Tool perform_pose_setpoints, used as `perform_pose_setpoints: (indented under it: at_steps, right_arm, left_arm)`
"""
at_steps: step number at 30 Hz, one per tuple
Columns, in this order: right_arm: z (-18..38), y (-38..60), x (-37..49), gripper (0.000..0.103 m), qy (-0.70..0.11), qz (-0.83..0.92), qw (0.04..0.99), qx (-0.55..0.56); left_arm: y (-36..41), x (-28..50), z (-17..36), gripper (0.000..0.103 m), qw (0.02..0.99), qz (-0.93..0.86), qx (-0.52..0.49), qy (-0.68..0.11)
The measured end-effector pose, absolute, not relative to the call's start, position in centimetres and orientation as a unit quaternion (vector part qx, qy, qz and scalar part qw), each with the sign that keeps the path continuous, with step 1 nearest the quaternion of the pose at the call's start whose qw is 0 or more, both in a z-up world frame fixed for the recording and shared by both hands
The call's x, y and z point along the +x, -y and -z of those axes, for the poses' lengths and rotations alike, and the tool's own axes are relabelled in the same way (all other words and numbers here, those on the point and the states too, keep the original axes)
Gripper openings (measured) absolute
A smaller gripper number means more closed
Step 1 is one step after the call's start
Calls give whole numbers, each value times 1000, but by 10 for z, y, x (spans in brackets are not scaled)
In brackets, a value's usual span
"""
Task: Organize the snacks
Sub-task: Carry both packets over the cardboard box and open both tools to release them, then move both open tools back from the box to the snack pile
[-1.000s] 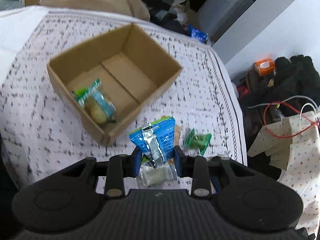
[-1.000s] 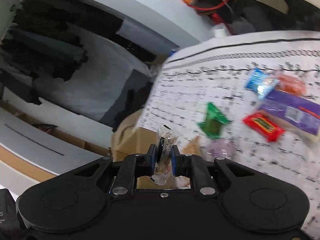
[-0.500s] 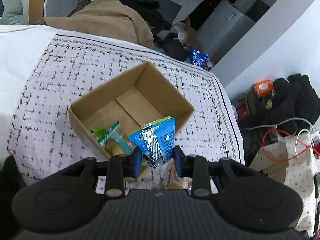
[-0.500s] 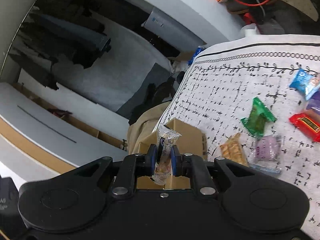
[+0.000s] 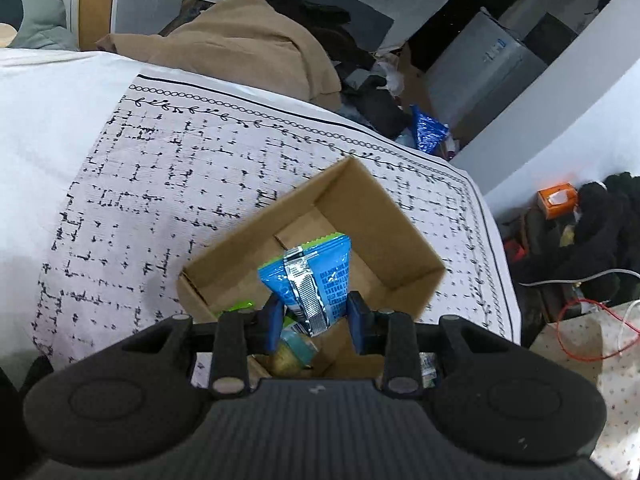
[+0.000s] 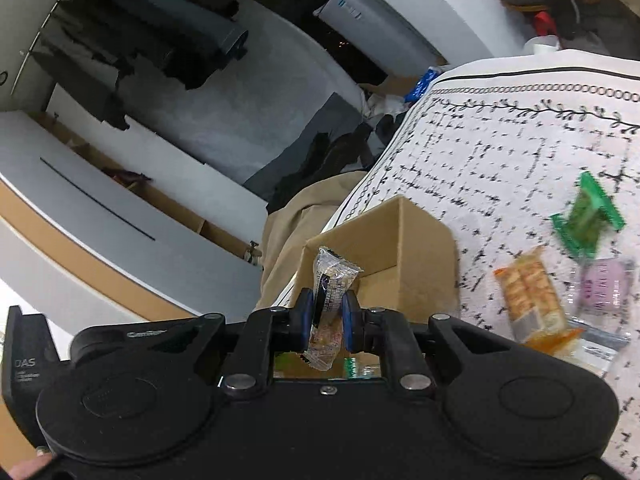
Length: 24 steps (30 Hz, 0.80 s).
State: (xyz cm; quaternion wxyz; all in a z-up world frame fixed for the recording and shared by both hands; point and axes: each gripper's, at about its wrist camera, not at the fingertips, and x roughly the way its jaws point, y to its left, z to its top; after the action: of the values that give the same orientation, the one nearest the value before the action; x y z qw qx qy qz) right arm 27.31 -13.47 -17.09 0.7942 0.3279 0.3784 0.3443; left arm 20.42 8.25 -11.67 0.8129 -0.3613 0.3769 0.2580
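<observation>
A: Left hand-held gripper (image 5: 316,320) pinches blue packet (image 5: 310,278) by its lower end, over the cardboard box (image 5: 400,240) ahead. Light, crinkly, slippery film

B: Right hand-held gripper (image 6: 327,322) nips clear-wrapped candy (image 6: 330,296) mid-body; small, stiff, near box (image 6: 400,256) rim

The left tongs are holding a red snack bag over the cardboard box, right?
Not quite. The snack bag in the left tongs is blue, not red, as the left wrist view shows. It is indeed held over the cardboard box.
</observation>
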Motion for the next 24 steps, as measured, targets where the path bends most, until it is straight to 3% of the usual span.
perform_pose_setpoints:
  at_steps: [6, 10, 13, 20, 24]
  right_arm:
    - [181, 126, 274, 20, -386, -349, 797, 307]
    - [184, 128, 273, 42, -387, -346, 796, 310]
    - [179, 134, 269, 51, -383, -345, 800, 308]
    - [174, 151, 267, 67, -379, -321, 814, 300]
    - [170, 164, 268, 74, -381, -294, 825, 298]
  left_arm:
    - [-92, 213, 125, 33, 809, -267, -349, -390]
    - [-94, 217, 128, 36, 806, -269, -343, -400]
    - [-92, 218, 132, 44, 798, -277, -340, -413]
    - [-85, 214, 132, 78, 788, -277, -338, -433]
    - [-77, 213, 123, 84, 796, -279, -319, -433]
